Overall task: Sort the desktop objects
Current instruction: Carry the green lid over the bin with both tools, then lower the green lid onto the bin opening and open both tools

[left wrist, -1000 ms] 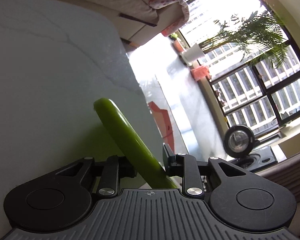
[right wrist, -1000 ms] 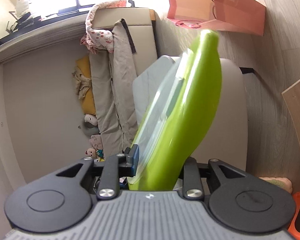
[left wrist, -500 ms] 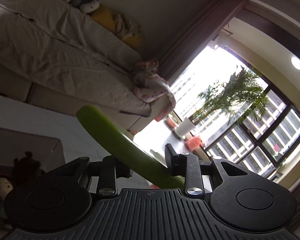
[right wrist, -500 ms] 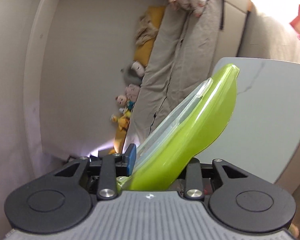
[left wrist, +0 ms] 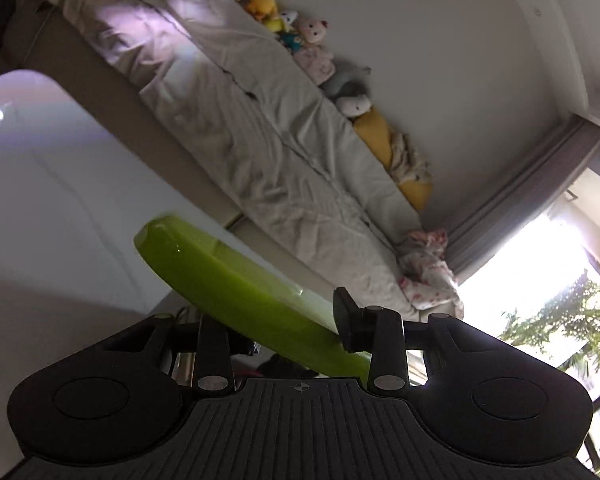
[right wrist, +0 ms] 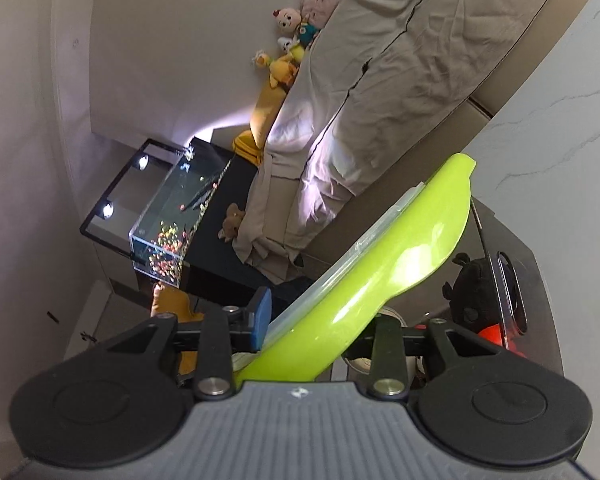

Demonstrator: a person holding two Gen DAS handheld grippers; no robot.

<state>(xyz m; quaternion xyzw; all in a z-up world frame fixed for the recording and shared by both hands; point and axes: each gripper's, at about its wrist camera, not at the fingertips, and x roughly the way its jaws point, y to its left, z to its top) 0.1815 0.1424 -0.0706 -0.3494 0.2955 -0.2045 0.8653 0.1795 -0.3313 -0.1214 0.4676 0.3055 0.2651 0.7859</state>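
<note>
A lime-green tray [left wrist: 236, 288] with a clear plastic lid or folder on it [right wrist: 376, 236] is held between both grippers, tilted well off level. My left gripper [left wrist: 284, 328] is shut on one edge of the green tray, seen edge-on. My right gripper [right wrist: 320, 320] is shut on the opposite edge [right wrist: 380, 280], where the tray's glossy underside faces the camera. The white marble table [left wrist: 48, 208] lies behind the tray in both views.
A beige-covered sofa [left wrist: 260, 128] with plush toys [left wrist: 308, 44] runs along the wall. A lit glass aquarium [right wrist: 168, 224] stands on a black cabinet. A grey box [right wrist: 512, 280] holding a dark plush toy [right wrist: 468, 296] sits beside the table. A bright window [left wrist: 560, 280] is at right.
Both grippers have swung round with the green tray still held. The views turned from the window and floor towards the sofa, the wall and the aquarium.
</note>
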